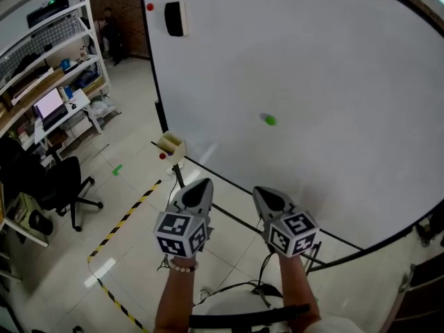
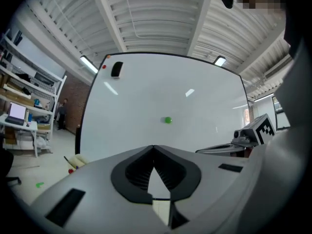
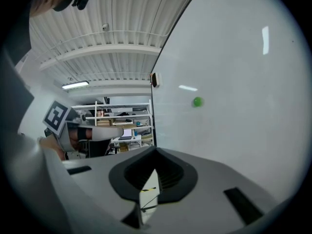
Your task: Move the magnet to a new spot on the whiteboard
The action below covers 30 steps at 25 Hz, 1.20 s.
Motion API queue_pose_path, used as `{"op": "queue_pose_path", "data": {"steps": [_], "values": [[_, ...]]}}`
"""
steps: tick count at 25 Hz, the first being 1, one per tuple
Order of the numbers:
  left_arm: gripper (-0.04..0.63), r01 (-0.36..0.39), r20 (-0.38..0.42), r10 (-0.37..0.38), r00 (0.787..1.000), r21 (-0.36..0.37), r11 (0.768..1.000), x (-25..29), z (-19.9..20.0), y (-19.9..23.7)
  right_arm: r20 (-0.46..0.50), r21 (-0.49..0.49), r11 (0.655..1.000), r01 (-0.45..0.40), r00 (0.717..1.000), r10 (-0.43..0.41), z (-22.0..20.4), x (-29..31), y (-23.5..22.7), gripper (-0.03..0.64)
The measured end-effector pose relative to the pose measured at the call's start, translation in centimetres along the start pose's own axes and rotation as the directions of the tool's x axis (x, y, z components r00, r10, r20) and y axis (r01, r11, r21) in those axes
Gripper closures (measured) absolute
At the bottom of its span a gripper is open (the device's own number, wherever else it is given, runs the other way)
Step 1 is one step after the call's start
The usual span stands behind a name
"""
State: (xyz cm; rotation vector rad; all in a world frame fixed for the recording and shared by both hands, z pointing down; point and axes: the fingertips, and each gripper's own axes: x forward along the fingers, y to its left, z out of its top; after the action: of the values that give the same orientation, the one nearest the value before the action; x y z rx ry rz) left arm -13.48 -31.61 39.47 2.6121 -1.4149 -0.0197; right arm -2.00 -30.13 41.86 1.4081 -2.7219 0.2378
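Green magnet [image 1: 270,120] sits on the whiteboard [image 1: 333,54], roughly mid-board, nothing touching it. It's up ahead of both tongs and well apart from them.

Left gripper [image 1: 202,184] is low in the head view, tip aimed at the board's bottom edge. Its own view shows the jaws together, tips meeting, nothing between them. The magnet sits above the closed tips there and a bit to the right.

Right gripper [image 1: 261,192] is just beside the left one, also pointing at the board. Jaws together here too, and empty. In the right gripper view the magnet is up and to the right of the tips.

Marker cubes face us, left cube [image 1: 182,233] and right cube [image 1: 293,233]. We're holding one gripper per hand, w/ a bead bracelet [image 1: 182,268] on the left wrist.

Top left of the board: a black eraser [image 1: 175,18] w/ a small red magnet [image 1: 150,7] beside it. At the lower left corner there's a small tray [image 1: 171,144] w/ a red ball [image 1: 163,156] just under it.

Off to the left: white shelving [image 1: 52,57], a laptop [image 1: 50,105] on a desk, a black office chair [image 1: 59,182]. Yellow-black floor tape [image 1: 128,217] runs across the tiles, and a small green bit [image 1: 117,170] lies on the floor. A person [image 1: 109,30] stands far back by the brick wall.
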Motion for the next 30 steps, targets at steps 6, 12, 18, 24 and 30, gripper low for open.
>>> {"op": "queue_pose_path", "data": {"steps": [6,12,18,24,30], "values": [[0.604,-0.003,-0.087,-0.003,0.996,-0.065,0.998,-5.6,-4.5,2.2,-0.032,0.071,0.997,-0.017,0.999,0.019,-2.3,1.3,6.2,0.606],[0.603,0.01,-0.125,-0.023,0.992,-0.107,0.994,-10.0,-8.1,-0.1,-0.074,0.086,0.993,-0.076,0.994,0.082,-5.2,-1.0,11.9,0.607],[0.604,0.006,-0.123,-0.02,0.992,-0.112,0.994,-13.1,-9.7,-6.9,-0.062,0.081,0.992,-0.094,0.993,0.099,-6.1,-8.2,12.8,0.607],[0.604,0.02,-0.121,-0.032,0.992,-0.104,0.994,-16.2,-11.4,-17.5,-0.028,0.094,0.992,-0.087,0.996,0.09,-7.5,-19.2,11.3,0.607],[0.604,0.018,-0.132,-0.033,0.991,-0.115,0.993,-20.5,-12.9,-26.7,-0.018,0.147,0.985,-0.094,0.995,0.098,-9.5,-28.8,11.3,0.607]]}}
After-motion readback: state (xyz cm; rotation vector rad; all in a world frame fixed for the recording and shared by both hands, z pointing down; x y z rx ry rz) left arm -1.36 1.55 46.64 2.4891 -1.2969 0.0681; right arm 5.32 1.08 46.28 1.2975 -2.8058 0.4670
